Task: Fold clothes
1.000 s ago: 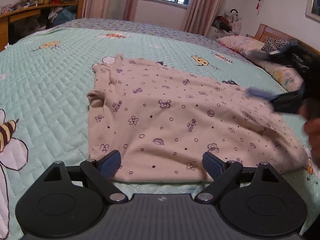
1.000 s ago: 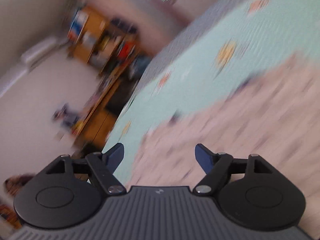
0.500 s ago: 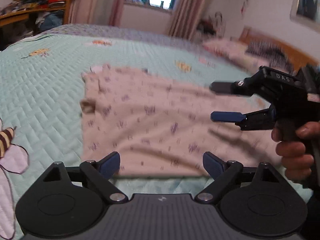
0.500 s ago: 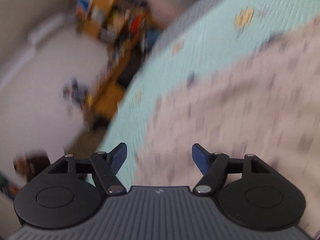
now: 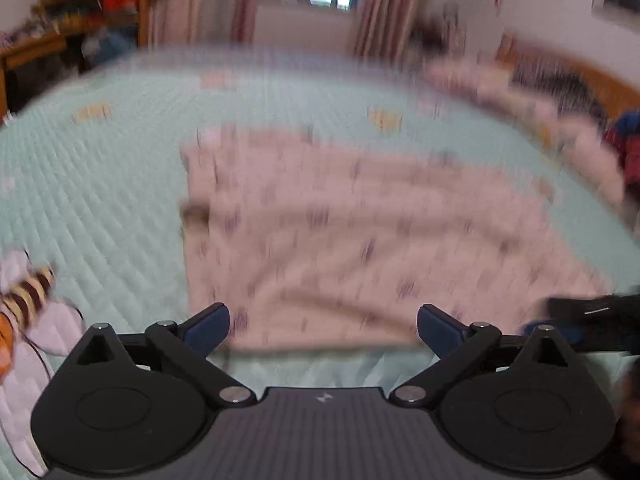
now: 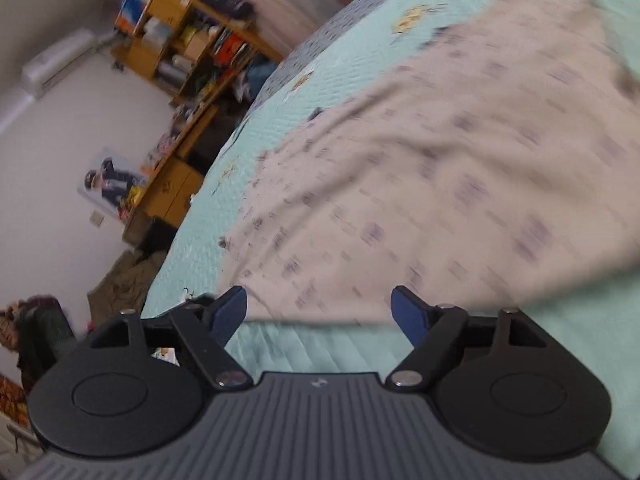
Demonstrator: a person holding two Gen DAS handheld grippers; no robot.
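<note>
1. Pale pink printed cotton garment [image 5: 340, 240] lies flat mid-bed on the mint quilted bedspread [image 5: 100, 200]; long axis runs across the left view, near hem w/ the bed's near edge.
2. Left gripper [image 5: 322, 330]: jaws wide, empty, hem just ahead btwn them.
3. Right gripper [image 6: 320, 316]: jaws opening, nothing gripped, hem just ahead; both abt equally near.

A bed with a mint quilted cover [image 5: 120, 184] bears a spread pink printed garment [image 5: 360, 232].
</note>
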